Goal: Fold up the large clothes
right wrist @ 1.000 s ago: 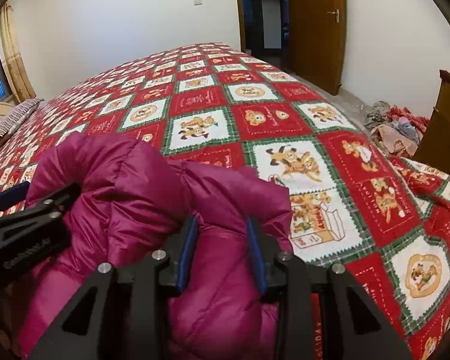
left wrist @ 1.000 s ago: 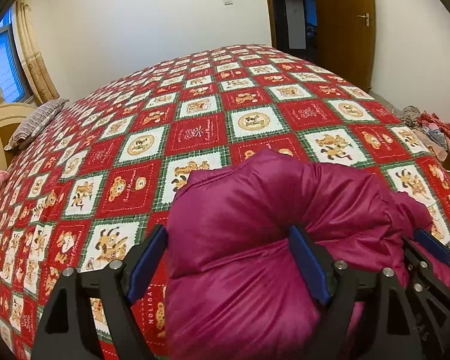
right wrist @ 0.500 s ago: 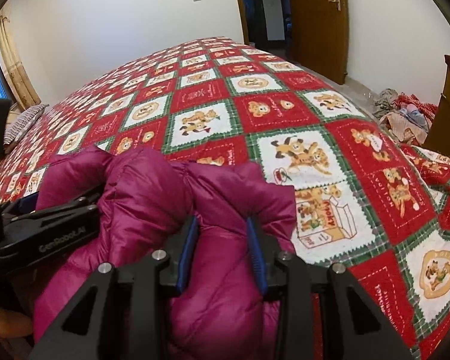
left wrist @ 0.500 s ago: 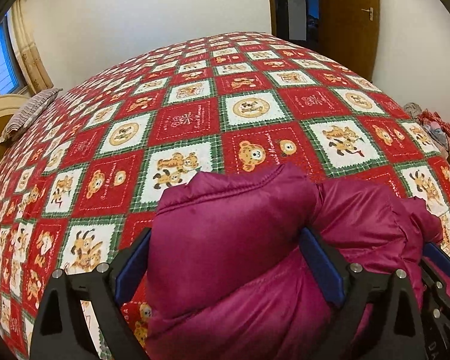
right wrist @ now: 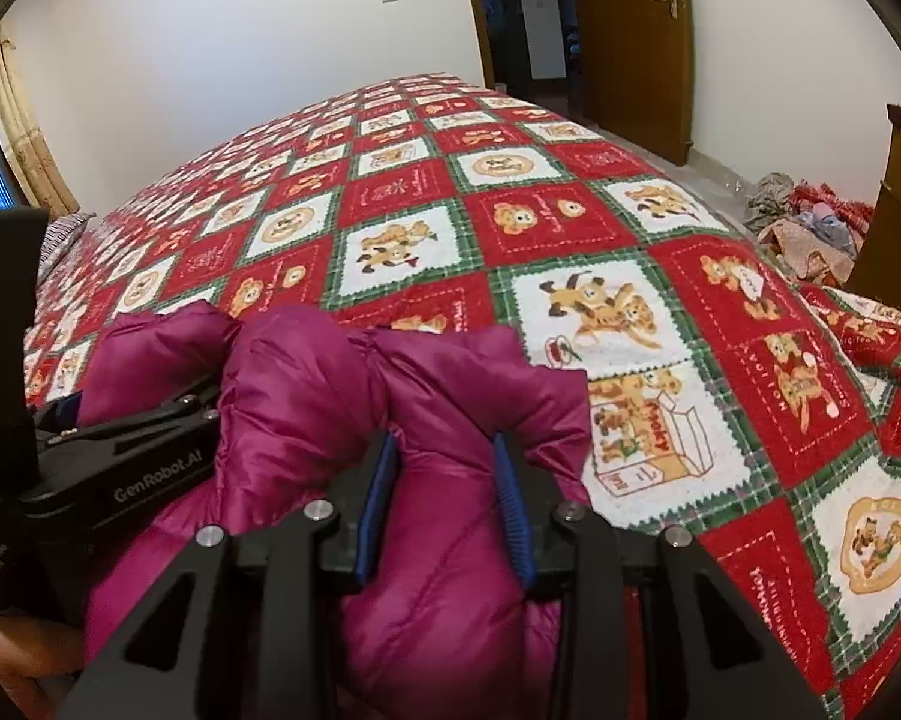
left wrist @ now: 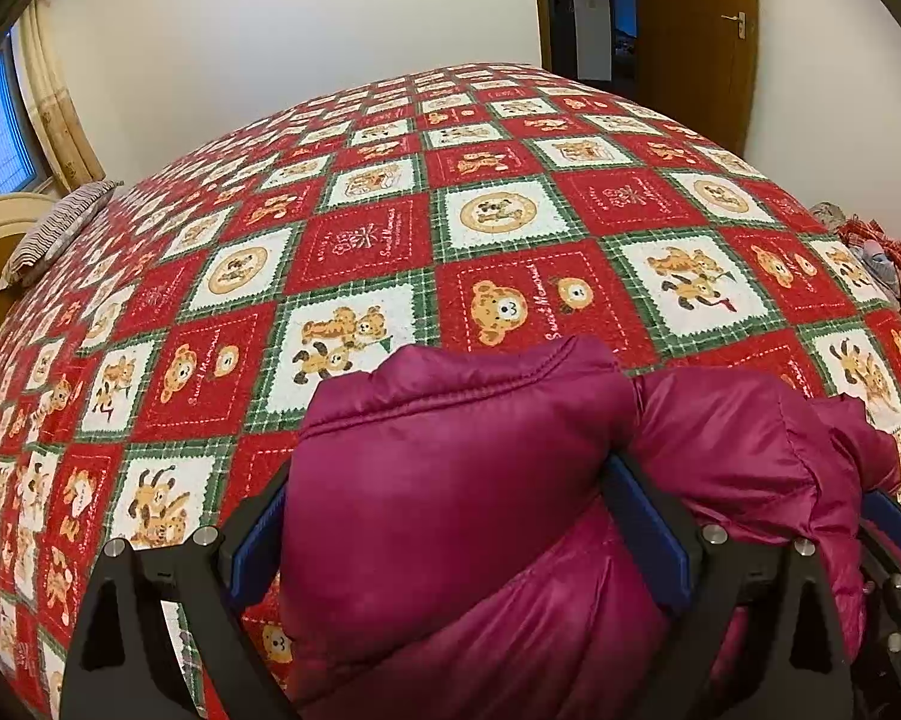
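Jacket, puffy, light and slick on the bed near us, slips unless pinched by its seamed hem: our right gripper clamps a fold, our left gripper, just widened, straddles it loosely.

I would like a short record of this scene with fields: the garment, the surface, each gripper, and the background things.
garment: magenta puffer jacket, bunched, at the near edge of the bed
surface: bed cover, red and white squares with bear pictures
left gripper: jaws wide, have just been opening; a thick fold of the jacket lies between them
right gripper: shut on a narrower fold of the jacket
background: striped pillow at far left; wooden door; pile of clothes on the floor
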Demonstrator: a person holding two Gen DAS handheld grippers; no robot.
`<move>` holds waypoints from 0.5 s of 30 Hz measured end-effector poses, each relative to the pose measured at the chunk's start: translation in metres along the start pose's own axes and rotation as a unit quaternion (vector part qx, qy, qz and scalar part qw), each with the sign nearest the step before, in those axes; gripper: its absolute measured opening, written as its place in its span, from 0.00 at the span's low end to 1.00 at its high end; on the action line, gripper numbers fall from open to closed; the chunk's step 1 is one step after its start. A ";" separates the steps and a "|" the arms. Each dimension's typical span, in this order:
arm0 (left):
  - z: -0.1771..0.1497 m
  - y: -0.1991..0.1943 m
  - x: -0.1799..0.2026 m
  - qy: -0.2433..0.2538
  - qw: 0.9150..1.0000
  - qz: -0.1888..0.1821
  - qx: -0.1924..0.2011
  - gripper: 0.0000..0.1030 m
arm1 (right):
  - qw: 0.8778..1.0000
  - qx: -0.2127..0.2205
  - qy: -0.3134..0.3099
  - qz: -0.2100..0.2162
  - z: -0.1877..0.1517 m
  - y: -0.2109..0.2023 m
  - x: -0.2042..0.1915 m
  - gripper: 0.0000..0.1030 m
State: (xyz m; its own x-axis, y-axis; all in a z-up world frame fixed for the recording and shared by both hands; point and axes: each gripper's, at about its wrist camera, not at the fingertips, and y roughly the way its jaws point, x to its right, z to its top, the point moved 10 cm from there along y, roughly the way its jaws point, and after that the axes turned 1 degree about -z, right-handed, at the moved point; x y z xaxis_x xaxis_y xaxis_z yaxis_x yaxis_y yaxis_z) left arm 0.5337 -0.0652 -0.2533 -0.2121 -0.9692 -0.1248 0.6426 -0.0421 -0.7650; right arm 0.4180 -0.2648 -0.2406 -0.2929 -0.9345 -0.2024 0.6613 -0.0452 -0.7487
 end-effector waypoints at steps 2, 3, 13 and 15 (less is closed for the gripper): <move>-0.001 -0.002 0.000 0.003 1.000 0.002 0.002 0.95 | 1.000 0.004 0.007 0.007 0.000 -0.016 0.004 0.36; 0.000 -0.002 -0.001 0.005 1.000 0.004 0.004 0.95 | 1.000 0.009 0.010 0.007 -0.001 -0.025 0.005 0.36; -0.001 -0.011 -0.001 0.015 1.000 0.003 0.003 0.95 | 1.000 0.014 -0.018 0.005 -0.046 -0.054 -0.003 0.40; -0.003 -0.016 -0.002 0.013 1.000 -0.013 -0.003 0.95 | 0.999 0.017 -0.029 -0.001 -0.049 -0.047 -0.004 0.41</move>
State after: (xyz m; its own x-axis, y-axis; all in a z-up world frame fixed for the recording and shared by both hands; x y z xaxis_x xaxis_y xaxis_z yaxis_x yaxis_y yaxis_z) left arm 0.5220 -0.0615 -0.2425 -0.2485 -0.9610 -0.1214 0.6324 -0.0661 -0.7718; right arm 0.3539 -0.2415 -0.2353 -0.2549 -0.9530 -0.1635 0.6843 -0.0583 -0.7269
